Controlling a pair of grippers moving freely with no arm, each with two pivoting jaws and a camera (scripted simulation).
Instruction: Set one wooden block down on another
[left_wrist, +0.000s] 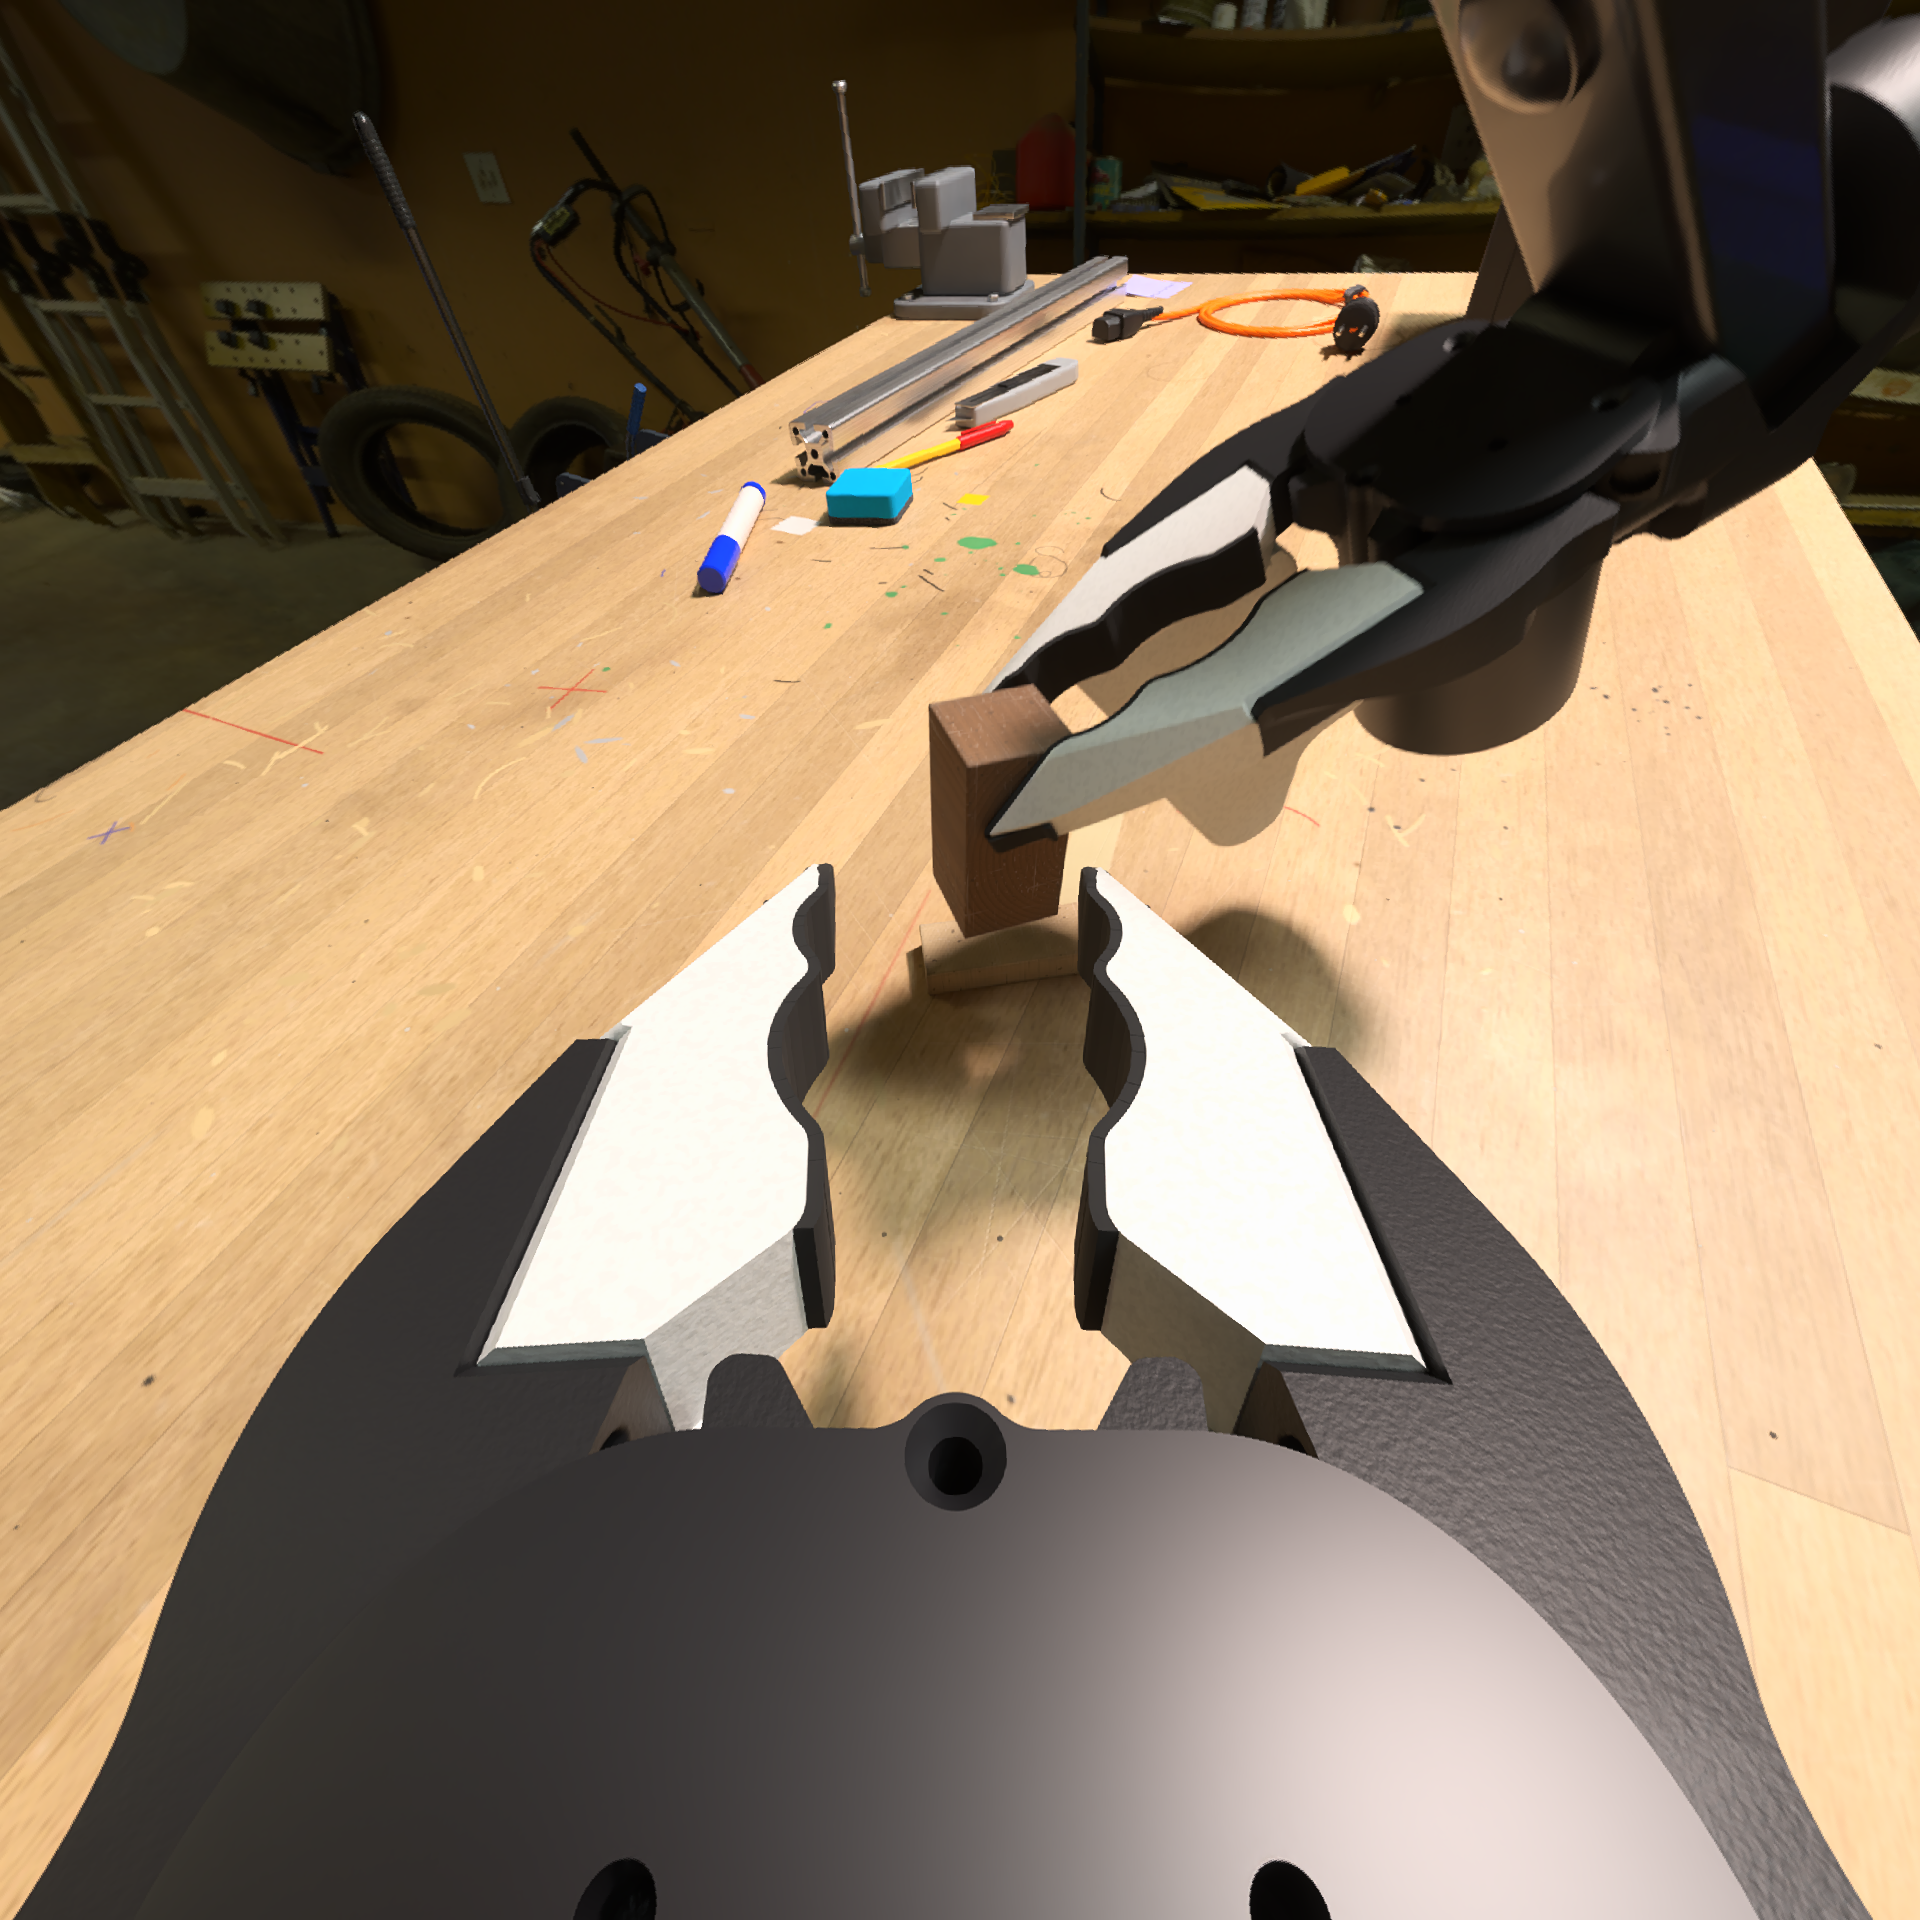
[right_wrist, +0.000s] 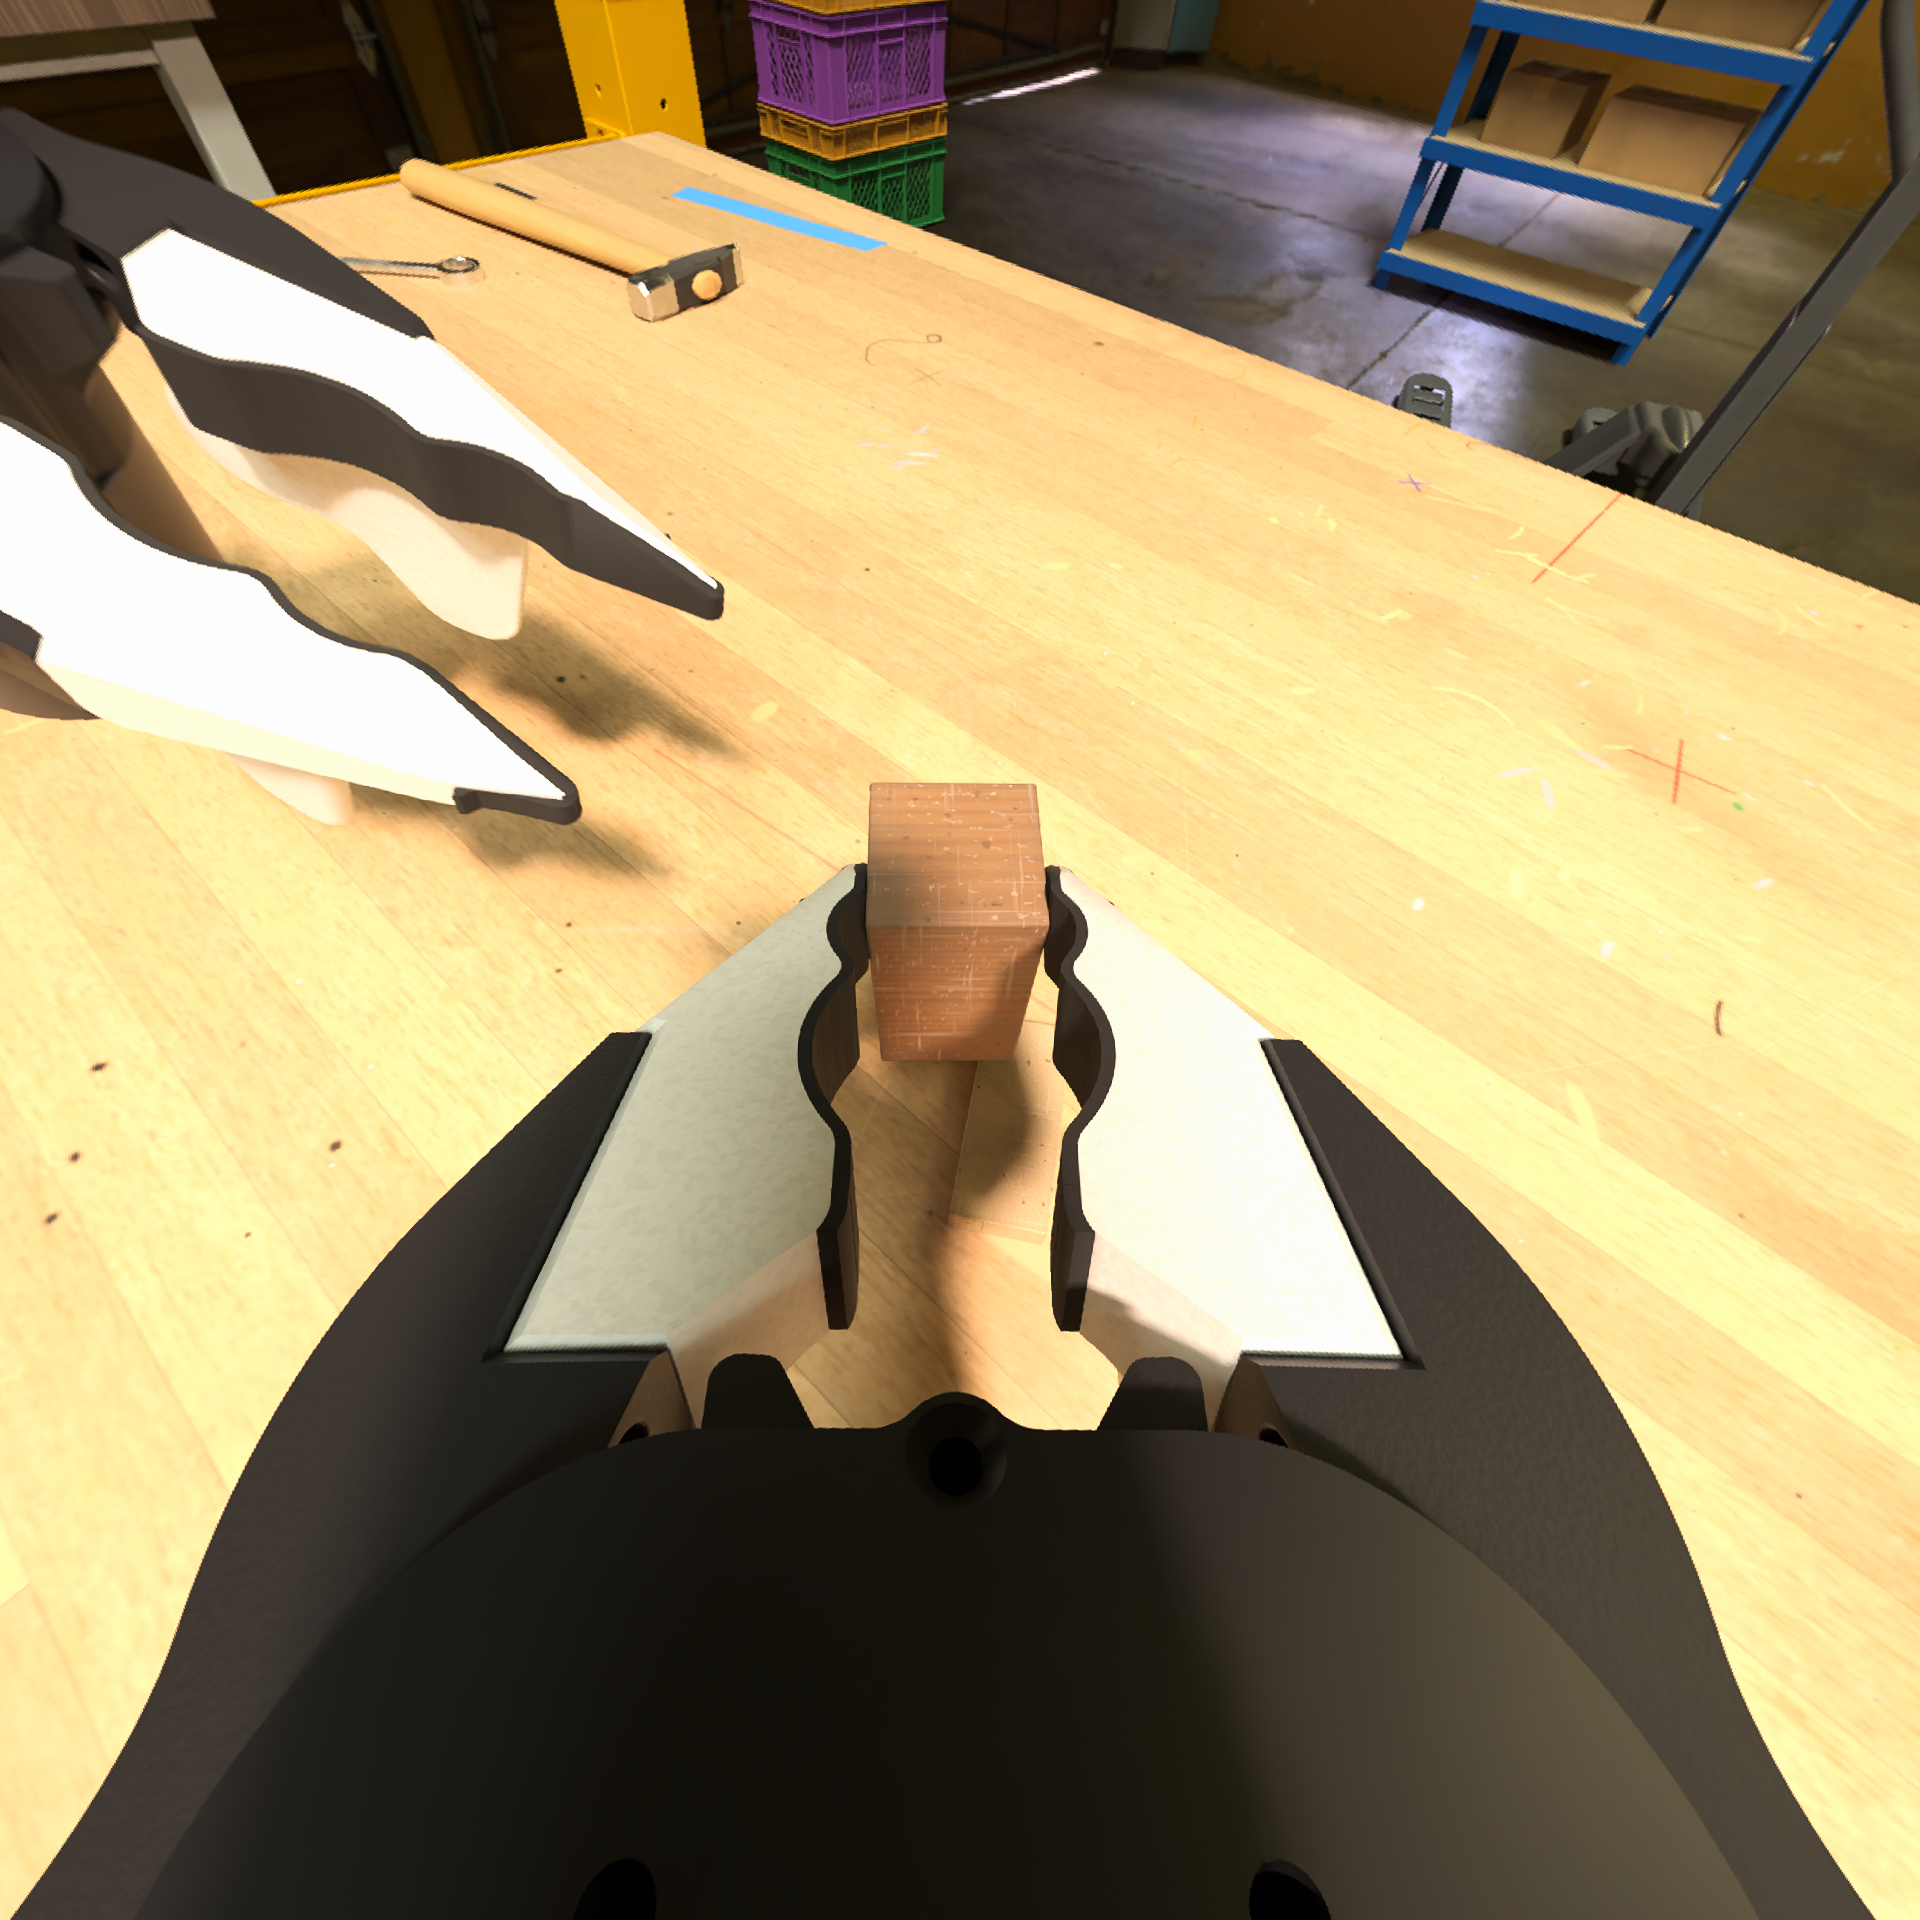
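Observation:
My right gripper (right_wrist: 954, 883) is shut on a dark brown wooden block (right_wrist: 954, 925), held upright at its sides. A pale wooden block (right_wrist: 1000, 1153) lies on the workbench right under it. In the left wrist view the brown block (left_wrist: 992, 831) hangs just over the pale block (left_wrist: 987, 964); I cannot tell whether they touch. The right gripper (left_wrist: 1003, 758) reaches in there from the upper right. My left gripper (left_wrist: 956, 883) is open and empty, its tips just short of both blocks. It also shows at the left of the right wrist view (right_wrist: 644, 701).
Beyond the blocks lie a blue marker (left_wrist: 732, 535), a cyan eraser (left_wrist: 869, 494), an aluminium rail (left_wrist: 935, 374), a grey vise (left_wrist: 951, 244) and an orange cable (left_wrist: 1278, 312). A hammer (right_wrist: 582, 239) and a wrench (right_wrist: 416, 268) lie near the bench's far edge.

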